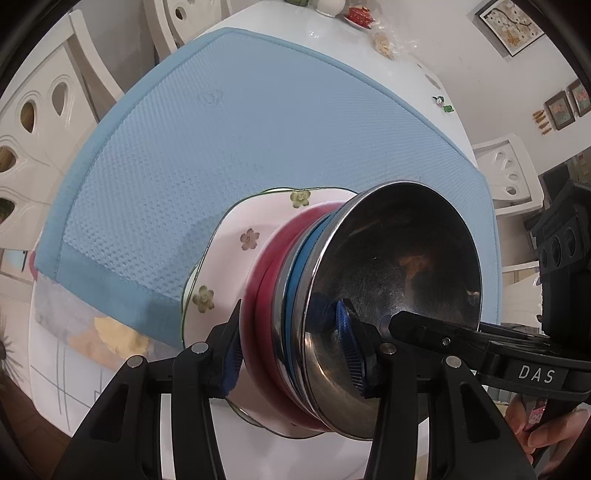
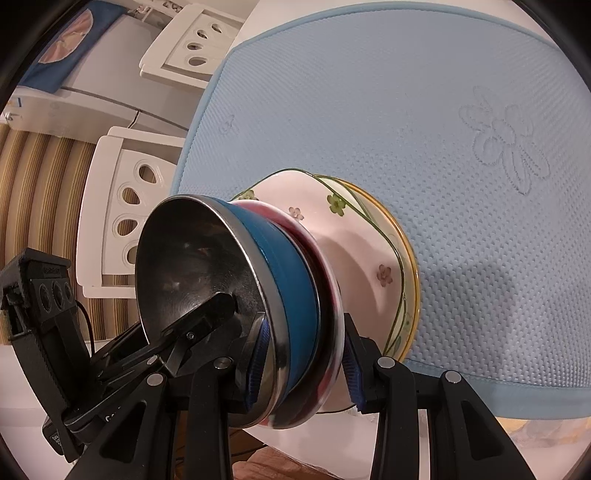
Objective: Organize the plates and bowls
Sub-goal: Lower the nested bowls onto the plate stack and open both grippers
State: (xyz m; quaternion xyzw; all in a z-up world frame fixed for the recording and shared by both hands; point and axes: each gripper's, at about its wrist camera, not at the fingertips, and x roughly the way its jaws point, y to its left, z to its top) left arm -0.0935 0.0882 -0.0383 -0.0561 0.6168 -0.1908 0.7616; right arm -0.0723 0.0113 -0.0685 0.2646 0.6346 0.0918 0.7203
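A steel bowl [image 1: 399, 266] [image 2: 192, 258] nests in a blue bowl [image 1: 297, 273] [image 2: 291, 273], which nests in a red bowl [image 1: 269, 266] [image 2: 314, 251]. This stack sits in a white flowered dish [image 1: 236, 229] [image 2: 354, 236]; the right wrist view shows a yellow-rimmed plate [image 2: 412, 258] under it. My left gripper [image 1: 291, 347] is shut across the bowl walls, one blue pad inside the steel bowl and one outside the red bowl. On the opposite side my right gripper [image 2: 304, 369] clamps the same stack likewise. I cannot tell whether the bowls are lifted off the dish.
A light blue textured mat [image 1: 229, 140] [image 2: 406, 110] covers the white table [image 1: 303, 29]; the dishes stand near its front edge. White chairs [image 1: 33, 122] [image 2: 125, 206] surround the table. Small items, among them a red box [image 1: 360, 14], lie at the far end.
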